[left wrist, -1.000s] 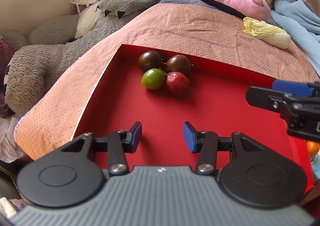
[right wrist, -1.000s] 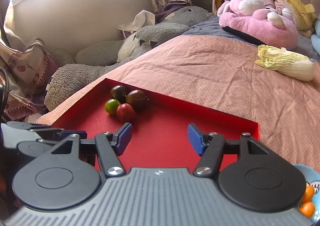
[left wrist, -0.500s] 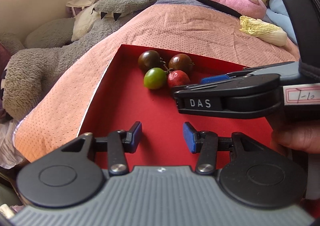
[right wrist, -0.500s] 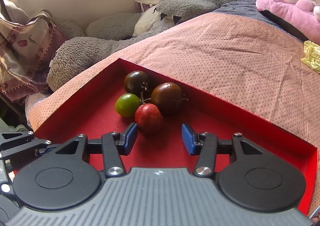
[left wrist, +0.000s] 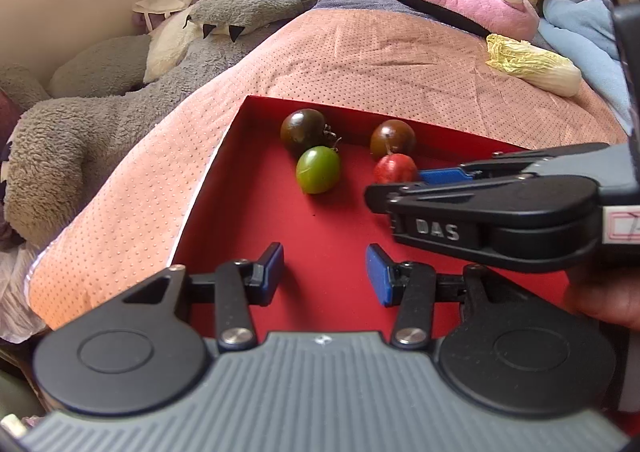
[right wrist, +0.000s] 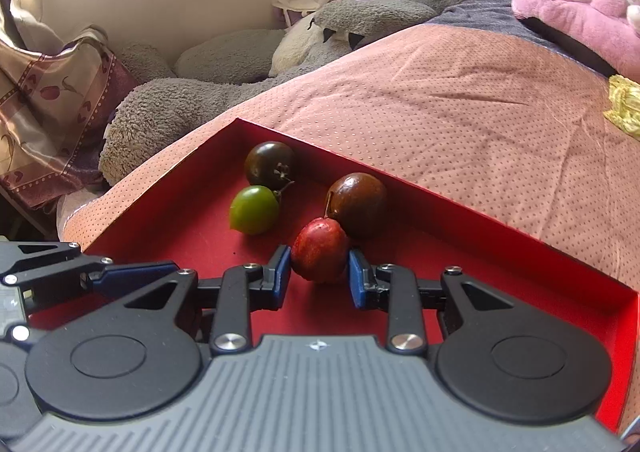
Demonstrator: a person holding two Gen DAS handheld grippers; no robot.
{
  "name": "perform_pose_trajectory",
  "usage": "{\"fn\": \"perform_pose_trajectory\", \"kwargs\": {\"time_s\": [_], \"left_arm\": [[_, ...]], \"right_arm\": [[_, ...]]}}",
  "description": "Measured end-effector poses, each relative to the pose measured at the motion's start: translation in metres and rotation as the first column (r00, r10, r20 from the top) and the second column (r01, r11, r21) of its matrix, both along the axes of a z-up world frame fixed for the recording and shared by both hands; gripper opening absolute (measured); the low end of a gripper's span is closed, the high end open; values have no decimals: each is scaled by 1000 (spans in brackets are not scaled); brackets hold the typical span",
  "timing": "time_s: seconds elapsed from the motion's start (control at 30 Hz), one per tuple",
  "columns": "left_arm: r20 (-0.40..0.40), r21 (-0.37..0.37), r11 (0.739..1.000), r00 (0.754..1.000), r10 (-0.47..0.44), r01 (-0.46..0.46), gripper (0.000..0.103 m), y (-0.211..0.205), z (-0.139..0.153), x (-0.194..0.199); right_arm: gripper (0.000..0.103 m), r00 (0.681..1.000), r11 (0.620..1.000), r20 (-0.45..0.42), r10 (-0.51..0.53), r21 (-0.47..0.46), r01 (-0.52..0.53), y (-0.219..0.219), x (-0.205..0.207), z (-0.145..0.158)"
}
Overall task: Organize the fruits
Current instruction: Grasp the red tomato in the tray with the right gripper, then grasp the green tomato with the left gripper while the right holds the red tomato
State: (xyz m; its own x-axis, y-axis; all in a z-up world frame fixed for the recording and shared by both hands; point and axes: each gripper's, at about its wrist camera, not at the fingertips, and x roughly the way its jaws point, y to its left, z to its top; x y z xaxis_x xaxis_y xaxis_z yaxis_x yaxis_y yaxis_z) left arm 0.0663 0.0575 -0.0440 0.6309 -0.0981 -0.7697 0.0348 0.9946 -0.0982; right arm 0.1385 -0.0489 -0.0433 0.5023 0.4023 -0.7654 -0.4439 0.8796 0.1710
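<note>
Red fruit: the red fruit [right wrist: 320, 250] sits between my right tool's [right wrist: 318, 274] blue pads, on the floor of the red tray [right wrist: 500, 236], just ahead of that tool.
Right tool: clamped on the red fruit; half a second ago the pads stood apart with the fruit ahead of them.
Meaning: the pick looks made, so I judge the lift is next.
Neighbours: the brown fruit [right wrist: 358, 203] touches the red one just beyond my right tool; the green fruit [right wrist: 254, 209] and dark fruit [right wrist: 270, 163] lie apart, ahead and to its left. A second ago all four bunched together.
Left tool: my left tool [left wrist: 324, 274] hovers over bare tray, pads apart, nothing between them, unmoved.
Surroundings: the tray rests on the bed [right wrist: 460, 99], with plush toys beyond.
</note>
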Motion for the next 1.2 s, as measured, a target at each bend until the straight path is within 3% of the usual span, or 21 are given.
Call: {"fn": "perform_pose_trajectory", "kwargs": {"time_s": [0.1, 0.2, 0.53, 0.63, 0.8, 1.2], "left_arm": [[-15, 14, 1000, 1000, -6, 7, 60, -1, 1, 8], [-18, 60, 998, 1000, -18, 19, 60, -8, 0, 17], [-25, 81, 996, 999, 26, -24, 59, -12, -3, 58], [-16, 95, 995, 999, 44, -43, 56, -12, -4, 60], [5, 95, 994, 999, 50, -50, 35, -17, -4, 54], [5, 103, 993, 999, 51, -51, 33, -36, 3, 32]], "right_arm": [[36, 999, 999, 16, -40, -7, 40, -24, -10, 4], [36, 997, 997, 10, -73, -10, 73, -47, -20, 5], [35, 989, 989, -18, -149, -10, 149, -93, -48, -5], [35, 986, 986, -14, -164, -2, 164, -98, -52, -3], [35, 985, 985, -9, -173, 6, 173, -103, -59, 1], [35, 986, 986, 9, -166, 17, 166, -107, -90, 19]]}}
